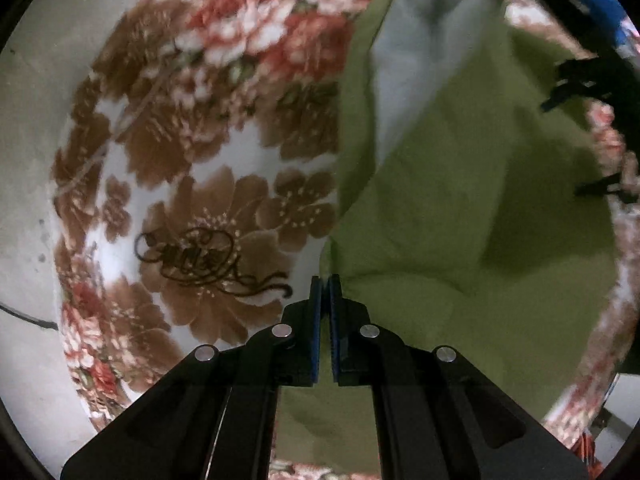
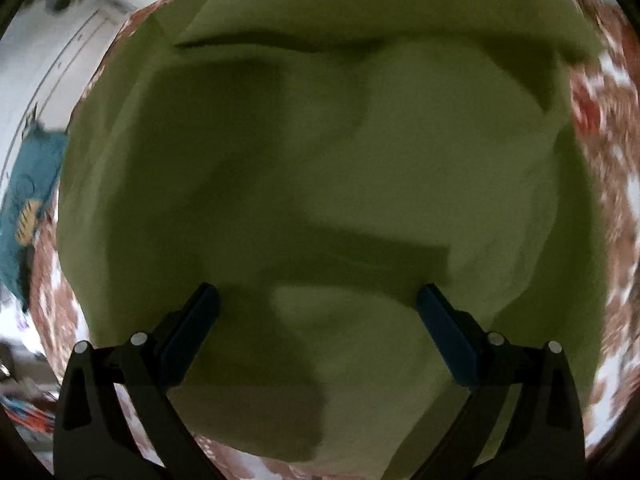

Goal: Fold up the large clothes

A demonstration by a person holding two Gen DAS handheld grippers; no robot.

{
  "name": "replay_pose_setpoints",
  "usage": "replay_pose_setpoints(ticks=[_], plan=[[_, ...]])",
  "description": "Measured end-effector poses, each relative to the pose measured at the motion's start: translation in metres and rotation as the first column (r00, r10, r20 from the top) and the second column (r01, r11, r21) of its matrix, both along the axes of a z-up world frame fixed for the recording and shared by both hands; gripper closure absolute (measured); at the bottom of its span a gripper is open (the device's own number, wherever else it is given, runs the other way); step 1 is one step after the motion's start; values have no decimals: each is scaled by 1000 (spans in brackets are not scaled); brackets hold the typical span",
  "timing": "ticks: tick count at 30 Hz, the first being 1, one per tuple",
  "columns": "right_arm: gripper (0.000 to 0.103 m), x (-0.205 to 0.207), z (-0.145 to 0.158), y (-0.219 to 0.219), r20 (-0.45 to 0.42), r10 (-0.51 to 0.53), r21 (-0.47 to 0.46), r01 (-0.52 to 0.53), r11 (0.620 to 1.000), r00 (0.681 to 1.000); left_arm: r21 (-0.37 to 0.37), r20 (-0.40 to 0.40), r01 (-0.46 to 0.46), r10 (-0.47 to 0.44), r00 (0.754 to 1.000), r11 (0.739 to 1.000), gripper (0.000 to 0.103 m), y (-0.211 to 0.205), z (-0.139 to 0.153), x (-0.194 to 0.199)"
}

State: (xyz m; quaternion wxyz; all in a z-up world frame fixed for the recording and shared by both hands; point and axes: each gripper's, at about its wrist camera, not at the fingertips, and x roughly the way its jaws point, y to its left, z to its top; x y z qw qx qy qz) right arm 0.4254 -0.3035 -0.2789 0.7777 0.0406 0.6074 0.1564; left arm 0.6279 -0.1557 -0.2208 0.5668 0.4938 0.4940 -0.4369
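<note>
- Pinching the green garment (image 1: 460, 200) at its edge with my left tongs (image 1: 325, 292): pads pressed together, a thin bit of green cloth caught between them at the tips. Gripping the hem lets me drag that side over for a fold.
- Left tongs point straight down at the bed, so the cloth hangs and trails off to the right of the tips in that view.
- The garment lies on a floral blanket (image 1: 208, 184), brown and red flowers on white, which covers the bed. A pale grey inner face (image 1: 420, 40) shows where the cloth is turned back near the top.
- My right tongs (image 2: 318, 300) are spread wide, nothing between the pads, hovering over the middle of the green cloth. My read: they are there to pin or pick up the next hold.
- In the right wrist view the garment fills nearly all the picture, with a doubled layer (image 2: 360, 12) along the far side.
- Around: a blue patterned cloth (image 2: 28, 184) at the bed's left edge, pale floor (image 1: 24, 160) beyond the blanket.
- In the way: rumples and shadowed ridges in the green, likely to bunch if I pull fast. Frames are blurred, so fine creases are unclear.
</note>
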Motion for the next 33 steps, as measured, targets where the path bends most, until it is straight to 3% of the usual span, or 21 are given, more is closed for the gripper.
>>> replay_pose_setpoints(ticks=[3, 6, 7, 8, 10, 13, 15, 17, 19, 20, 21, 22, 23, 24, 25, 26, 27, 29, 30, 33], plan=[[5, -2, -7, -6, -2, -12, 23, 12, 1000, 1000, 8, 8, -28, 28, 1000, 1000, 100, -4, -36, 2], [5, -3, -8, -5, 0, -10, 20, 10, 1000, 1000, -28, 13, -76, 76, 997, 997, 96, -2, -50, 7], [5, -2, -8, -6, -2, -10, 19, 10, 1000, 1000, -48, 30, -96, 97, 995, 994, 87, -1, -51, 9], [4, -2, -8, -6, -6, -11, 20, 11, 1000, 1000, -68, 39, -114, 117, 992, 991, 63, 1, -50, 10], [4, 0, -6, -6, -14, -15, 23, 15, 1000, 1000, -135, 54, -165, 174, 983, 977, 31, 6, -39, 14], [4, 0, 9, -9, 3, -49, 82, 49, 995, 999, -200, 71, -202, 220, 973, 959, 31, 17, -16, 12], [5, 3, 25, -15, 45, -85, 150, 77, 986, 995, -316, 95, -274, 317, 944, 909, 30, 36, 18, 5], [5, 5, 43, -17, 104, -123, 157, 106, 982, 987, -401, 158, -328, 417, 895, 855, 22, 55, 46, -14], [5, 12, 62, -13, 176, -168, 141, 144, 980, 970, -465, 207, -405, 541, 815, 788, 10, 73, 65, -36], [5, 15, 67, -11, 191, -183, 136, 159, 978, 964, -481, 203, -493, 640, 741, 725, 5, 84, 70, -51], [5, 19, 74, -5, 214, -207, 114, 185, 976, 955, -477, 174, -606, 744, 645, 637, 5, 95, 71, -65], [5, 22, 78, 2, 234, -222, 88, 207, 974, 947, -473, 142, -667, 798, 586, 575, 5, 101, 70, -72], [5, 25, 80, 13, 251, -237, 52, 232, 971, 938, -463, 48, -776, 887, 459, 427, 5, 115, 65, -86], [5, 28, 81, 24, 258, -249, 21, 252, 968, 934, -453, -11, -822, 920, 392, 345, 5, 122, 60, -93], [5, 31, 81, 33, 259, -262, -10, 273, 962, 930, -435, -72, -869, 953, 293, 234, 5, 128, 51, -105], [5, 34, 79, 43, 259, -270, -28, 287, 957, 927, -421, -70, -886, 967, 246, 194, 5, 129, 45, -113], [5, 39, 77, 52, 258, -271, -39, 290, 956, 927, -424, -40, -888, 976, 214, 178, 5, 128, 38, -121], [5, 44, 71, 57, 255, -262, -72, 289, 955, 931, -452, 25, -873, 981, 194, 184, 5, 124, 30, -133], [5, 47, 68, 63, 267, -249, -113, 287, 951, 931, -459, 23, -871, 983, 184, 174, 5, 124, 26, -135], [5, 52, 57, 63, 287, -230, -183, 289, 940, 930, -475, -7, -873, 991, 135, 115, 5, 135, 15, -131]])
